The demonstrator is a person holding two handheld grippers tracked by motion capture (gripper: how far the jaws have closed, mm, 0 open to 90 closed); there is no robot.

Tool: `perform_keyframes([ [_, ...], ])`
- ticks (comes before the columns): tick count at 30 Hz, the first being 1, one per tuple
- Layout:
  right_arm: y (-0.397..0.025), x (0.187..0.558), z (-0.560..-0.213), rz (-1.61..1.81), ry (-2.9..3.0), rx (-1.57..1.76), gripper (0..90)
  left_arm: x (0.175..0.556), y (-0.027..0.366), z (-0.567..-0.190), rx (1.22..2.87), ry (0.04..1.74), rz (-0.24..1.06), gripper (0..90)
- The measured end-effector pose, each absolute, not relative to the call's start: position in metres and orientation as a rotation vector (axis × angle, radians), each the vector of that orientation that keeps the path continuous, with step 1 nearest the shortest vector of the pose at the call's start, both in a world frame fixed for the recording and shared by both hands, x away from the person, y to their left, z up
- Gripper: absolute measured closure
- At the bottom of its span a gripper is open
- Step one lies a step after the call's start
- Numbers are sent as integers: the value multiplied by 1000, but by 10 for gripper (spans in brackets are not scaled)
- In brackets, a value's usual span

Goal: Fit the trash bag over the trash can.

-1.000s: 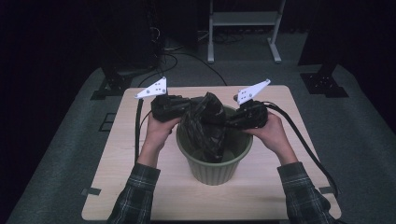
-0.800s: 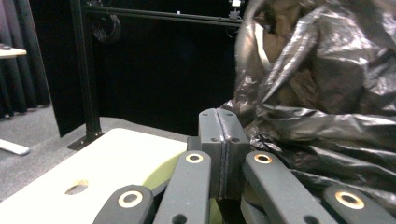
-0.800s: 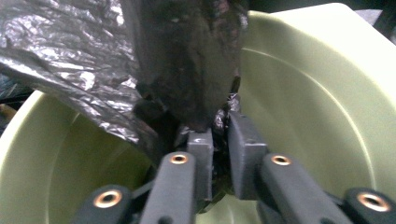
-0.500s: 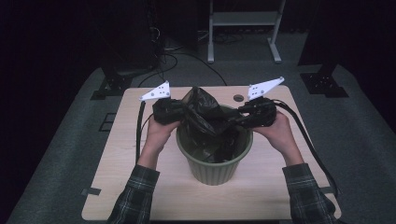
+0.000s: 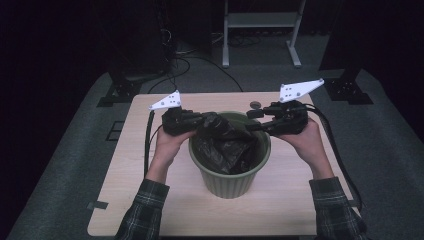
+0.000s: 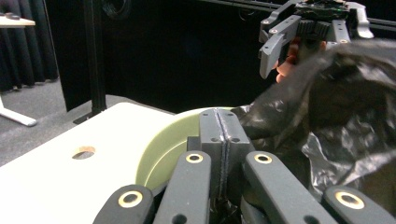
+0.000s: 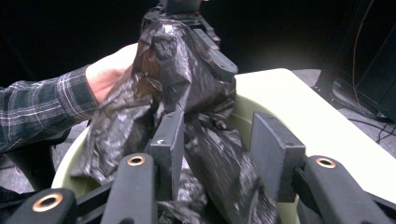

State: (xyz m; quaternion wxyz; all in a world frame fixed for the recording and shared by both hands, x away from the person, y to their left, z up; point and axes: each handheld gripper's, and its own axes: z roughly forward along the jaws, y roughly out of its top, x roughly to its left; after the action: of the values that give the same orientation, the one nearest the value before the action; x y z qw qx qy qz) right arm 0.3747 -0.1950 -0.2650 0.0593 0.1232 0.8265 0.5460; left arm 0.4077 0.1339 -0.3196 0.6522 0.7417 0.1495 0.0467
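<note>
The person is fitting a black bag (image 5: 227, 145) into the green bin (image 5: 230, 175) standing mid-surface (image 5: 150, 200). The left tool (image 5: 202, 121) is pinching the bag's left edge, jaws closed; the right tool (image 5: 252, 120) is standing open beside the plastic. It should be clamping the right edge next, then both spreading over the rim evenly.

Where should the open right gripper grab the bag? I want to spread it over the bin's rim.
Probably the loose bag edge bunched between the right gripper's open jaws, near its side of the bin rim. Come from outside the rim, inward and slightly down: the film stands up there in folds, while the left gripper is shut on the opposite edge.
</note>
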Motion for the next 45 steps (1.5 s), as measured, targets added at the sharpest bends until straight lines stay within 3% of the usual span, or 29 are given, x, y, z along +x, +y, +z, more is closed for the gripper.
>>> perform_keyframes([
  [6,-174,372,-268,1636,2548,320,545,406,135,-317,1666,334,100,896],
  [7,-165,373,-272,1601,2575,305,643,404,136,-316,1664,327,96,896],
  [8,-165,373,-272,1601,2575,305,643,404,136,-316,1664,327,96,895],
  [9,-162,375,-275,1593,2578,297,823,403,137,-315,1659,321,98,895],
  [11,-162,378,-276,1580,2576,327,897,400,140,-314,1644,315,98,895],
  [12,-163,381,-276,1578,2566,345,899,400,140,-314,1644,315,98,888],
  [17,-173,389,-277,1625,2532,410,899,394,152,-315,1615,333,106,647],
  [18,-178,391,-277,1640,2523,418,899,392,154,-315,1609,339,115,647],
  [22,-187,394,-275,1675,2510,436,899,386,162,-318,1618,342,129,482],
  [28,-195,396,-275,1717,2499,434,899,383,159,-323,1653,316,110,408],
  [30,-197,397,-274,1743,2492,434,899,383,154,-323,1676,289,89,457],
  [34,-198,400,-274,1729,2484,459,885,381,148,-322,1718,252,90,848],
  [35,-198,400,-275,1707,2480,477,838,381,148,-321,1716,255,83,896],
  [37,-201,401,-276,1699,2457,513,676,382,149,-321,1710,274,90,897],
  [39,-204,398,-277,1723,2440,516,622,384,150,-321,1703,289,96,897],
  [45,-208,378,-265,1756,2389,472,590,387,145,-321,1704,334,112,897],
])
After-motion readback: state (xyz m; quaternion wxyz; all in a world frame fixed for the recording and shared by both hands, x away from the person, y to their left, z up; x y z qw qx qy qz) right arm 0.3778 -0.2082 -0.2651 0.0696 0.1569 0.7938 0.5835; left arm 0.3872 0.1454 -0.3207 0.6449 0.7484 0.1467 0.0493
